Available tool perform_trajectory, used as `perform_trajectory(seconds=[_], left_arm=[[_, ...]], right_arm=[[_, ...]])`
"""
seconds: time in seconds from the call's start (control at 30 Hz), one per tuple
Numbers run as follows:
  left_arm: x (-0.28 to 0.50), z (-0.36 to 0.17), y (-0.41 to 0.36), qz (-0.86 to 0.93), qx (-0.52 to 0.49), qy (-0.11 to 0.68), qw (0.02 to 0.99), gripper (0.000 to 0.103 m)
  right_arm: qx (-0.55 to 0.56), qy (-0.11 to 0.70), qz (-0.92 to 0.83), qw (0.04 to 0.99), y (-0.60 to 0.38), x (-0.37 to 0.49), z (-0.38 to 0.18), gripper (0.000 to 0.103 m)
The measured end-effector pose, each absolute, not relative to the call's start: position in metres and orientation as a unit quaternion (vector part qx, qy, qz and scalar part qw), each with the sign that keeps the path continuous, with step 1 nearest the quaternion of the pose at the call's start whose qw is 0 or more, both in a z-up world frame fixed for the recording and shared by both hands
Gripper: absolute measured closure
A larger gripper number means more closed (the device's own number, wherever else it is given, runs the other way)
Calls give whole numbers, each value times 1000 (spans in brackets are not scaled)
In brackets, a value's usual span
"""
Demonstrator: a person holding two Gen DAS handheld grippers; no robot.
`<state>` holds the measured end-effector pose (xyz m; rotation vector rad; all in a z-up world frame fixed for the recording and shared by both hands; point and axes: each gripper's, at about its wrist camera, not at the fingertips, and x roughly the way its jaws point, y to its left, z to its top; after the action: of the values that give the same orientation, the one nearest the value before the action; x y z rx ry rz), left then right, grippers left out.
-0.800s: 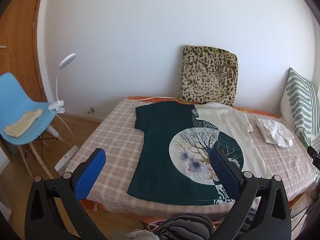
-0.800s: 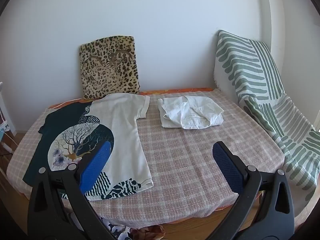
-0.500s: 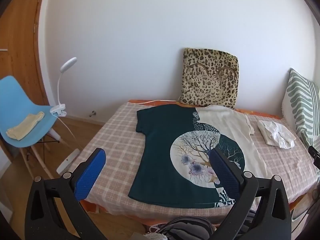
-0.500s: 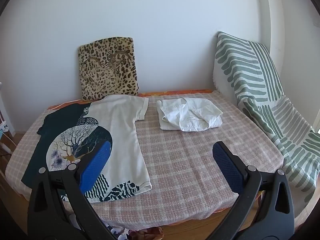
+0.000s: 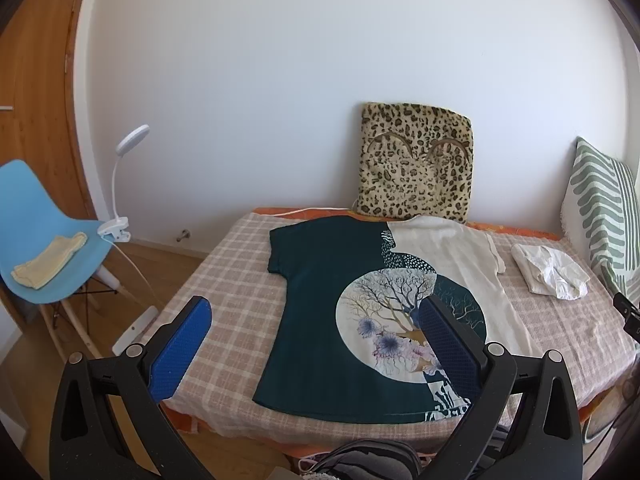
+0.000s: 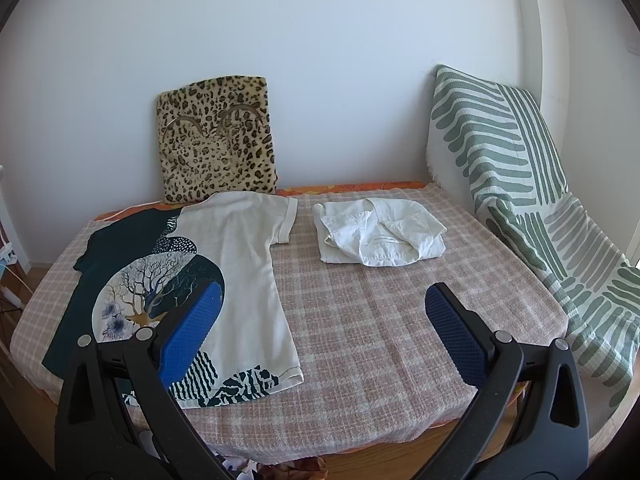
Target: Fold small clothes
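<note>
A dark green and cream T-shirt (image 5: 340, 300) with a tree print lies flat on the checked bed cover (image 5: 232, 280); it also shows in the right wrist view (image 6: 240, 256). A folded white garment (image 6: 380, 236) lies to its right, also seen in the left wrist view (image 5: 548, 276). My left gripper (image 5: 316, 328) is open and empty, held above the near edge of the bed over the shirt's hem. My right gripper (image 6: 324, 320) is open and empty above the bare cover to the right of the shirt.
A leopard-print cushion (image 5: 416, 168) leans on the wall behind the shirt. A green striped throw (image 6: 520, 184) drapes the right side. A blue chair (image 5: 44, 232) with a folded yellow cloth and a clip lamp (image 5: 120, 184) stand on the left.
Both grippers have drawn back and tilted slightly, so the bed sits a little lower and farther in each view. The clothes have not moved. Both stay open.
</note>
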<state>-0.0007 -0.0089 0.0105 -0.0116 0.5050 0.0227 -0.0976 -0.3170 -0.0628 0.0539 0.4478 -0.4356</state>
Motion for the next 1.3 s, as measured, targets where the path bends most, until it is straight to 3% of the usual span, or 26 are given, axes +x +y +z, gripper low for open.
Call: perform_trajectory(seconds=[1.3], left_arm=[[5,11,0,7,-22,260,965,0]], right_arm=[[27,215,-215,952,-318,-98,-56,0]])
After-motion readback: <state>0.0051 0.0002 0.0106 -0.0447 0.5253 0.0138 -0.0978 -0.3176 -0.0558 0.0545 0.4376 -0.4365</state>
